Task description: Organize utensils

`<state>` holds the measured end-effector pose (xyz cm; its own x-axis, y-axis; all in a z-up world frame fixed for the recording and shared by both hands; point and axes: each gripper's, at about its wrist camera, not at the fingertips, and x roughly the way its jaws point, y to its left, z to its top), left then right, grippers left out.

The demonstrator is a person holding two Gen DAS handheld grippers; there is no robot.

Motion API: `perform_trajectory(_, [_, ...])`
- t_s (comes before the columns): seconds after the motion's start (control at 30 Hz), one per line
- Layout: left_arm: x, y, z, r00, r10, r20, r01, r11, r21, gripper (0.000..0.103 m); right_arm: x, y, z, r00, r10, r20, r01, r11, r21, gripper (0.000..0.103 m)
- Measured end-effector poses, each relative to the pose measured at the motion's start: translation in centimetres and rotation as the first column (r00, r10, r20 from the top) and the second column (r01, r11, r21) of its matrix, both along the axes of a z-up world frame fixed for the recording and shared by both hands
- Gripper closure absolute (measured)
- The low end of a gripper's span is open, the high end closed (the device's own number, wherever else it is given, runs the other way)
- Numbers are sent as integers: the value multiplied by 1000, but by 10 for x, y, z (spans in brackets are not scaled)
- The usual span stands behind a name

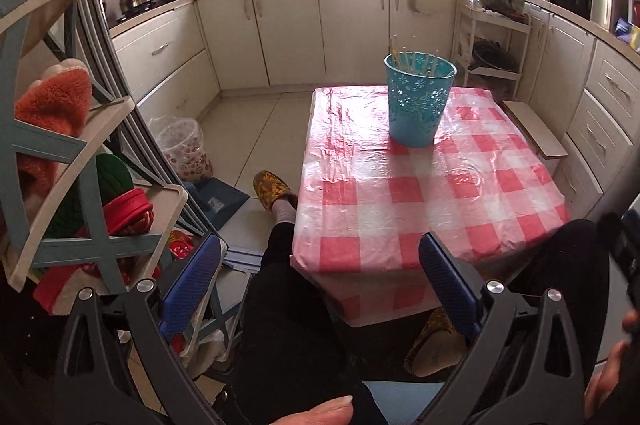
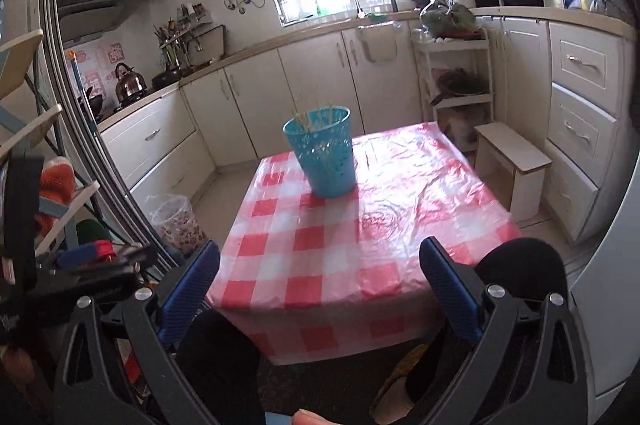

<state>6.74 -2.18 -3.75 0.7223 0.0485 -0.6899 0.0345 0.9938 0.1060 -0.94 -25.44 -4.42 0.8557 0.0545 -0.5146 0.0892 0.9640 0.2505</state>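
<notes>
A turquoise perforated holder (image 1: 419,101) (image 2: 322,153) stands upright on the far part of a low table with a red-and-white checked cover (image 1: 420,201) (image 2: 360,237). Several wooden chopsticks (image 1: 412,61) (image 2: 308,115) stick up inside it. My left gripper (image 1: 320,273) hangs open near the table's front edge, far from the holder, with nothing between its blue fingers (image 1: 192,285). My right gripper (image 2: 320,277) is also open and holds nothing, back over the table's near edge. Part of the left gripper (image 2: 80,265) shows blurred at the left of the right wrist view.
A person's legs in black trousers (image 1: 288,325) and patterned slippers (image 1: 272,189) sit at the table's near side. A shelf rack with clothes (image 1: 60,165) stands left. A small wooden stool (image 2: 516,169) is right of the table; a lined bin (image 2: 176,221) is left. Kitchen cabinets ring the room.
</notes>
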Motion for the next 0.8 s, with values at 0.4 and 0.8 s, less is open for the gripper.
perform_trajectory(0.4, [-54, -8, 24, 989, 29, 144, -35, 999, 37, 8, -51, 22, 11, 1000, -1, 26, 0, 998, 56, 7])
perform_trajectory(0.8, [-61, 0, 27, 985, 32, 167, -33, 999, 0, 8, -70, 43, 26, 988, 63, 144, -59, 998, -29, 7])
